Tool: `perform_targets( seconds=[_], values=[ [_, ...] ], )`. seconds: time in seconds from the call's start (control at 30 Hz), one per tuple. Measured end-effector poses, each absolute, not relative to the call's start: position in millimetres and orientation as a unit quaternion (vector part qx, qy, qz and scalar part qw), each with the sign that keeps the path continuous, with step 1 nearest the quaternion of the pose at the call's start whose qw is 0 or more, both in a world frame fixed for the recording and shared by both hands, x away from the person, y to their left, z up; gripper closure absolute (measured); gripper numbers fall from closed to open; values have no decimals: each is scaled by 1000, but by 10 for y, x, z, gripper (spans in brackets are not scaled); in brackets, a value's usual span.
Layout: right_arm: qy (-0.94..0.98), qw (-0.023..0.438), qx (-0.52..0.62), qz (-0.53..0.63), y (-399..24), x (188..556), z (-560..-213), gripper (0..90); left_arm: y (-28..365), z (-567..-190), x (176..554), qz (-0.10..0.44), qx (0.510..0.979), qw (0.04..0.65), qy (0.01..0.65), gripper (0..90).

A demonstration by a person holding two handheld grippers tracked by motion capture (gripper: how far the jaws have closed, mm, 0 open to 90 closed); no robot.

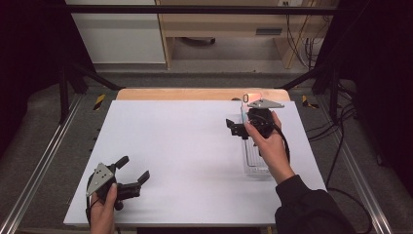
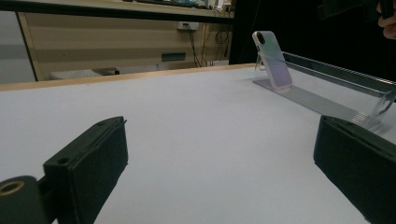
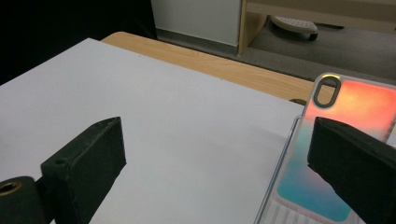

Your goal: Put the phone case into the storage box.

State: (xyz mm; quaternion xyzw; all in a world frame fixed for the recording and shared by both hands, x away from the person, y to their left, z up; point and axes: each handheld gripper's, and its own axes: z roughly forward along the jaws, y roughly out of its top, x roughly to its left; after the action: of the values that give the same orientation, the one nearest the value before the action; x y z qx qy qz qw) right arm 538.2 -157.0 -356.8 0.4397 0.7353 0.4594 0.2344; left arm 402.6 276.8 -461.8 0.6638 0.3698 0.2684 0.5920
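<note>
While our left gripper (image 1: pixel 134 168) rests wide open low on the white table (image 1: pixel 185 156), our right gripper (image 1: pixel 233 127) hovers open just beside the phone case (image 3: pixel 343 140), which leans, apparently, on a clear stand (image 2: pixel 322 105) at the far right.

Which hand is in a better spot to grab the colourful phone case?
The right. The right gripper hovers beside the phone case on its clear stand, jaws open, one jaw already in front of the case. The left gripper sits at the table's near left corner, far from it.
</note>
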Motion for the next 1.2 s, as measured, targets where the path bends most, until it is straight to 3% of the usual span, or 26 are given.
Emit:
perform_targets(
  seconds=[1.2],
  values=[
    [724,228,449,472,-1946,5001,-3672,48,2796,-4588,3977,278,665,588,367,27]
  ],
)
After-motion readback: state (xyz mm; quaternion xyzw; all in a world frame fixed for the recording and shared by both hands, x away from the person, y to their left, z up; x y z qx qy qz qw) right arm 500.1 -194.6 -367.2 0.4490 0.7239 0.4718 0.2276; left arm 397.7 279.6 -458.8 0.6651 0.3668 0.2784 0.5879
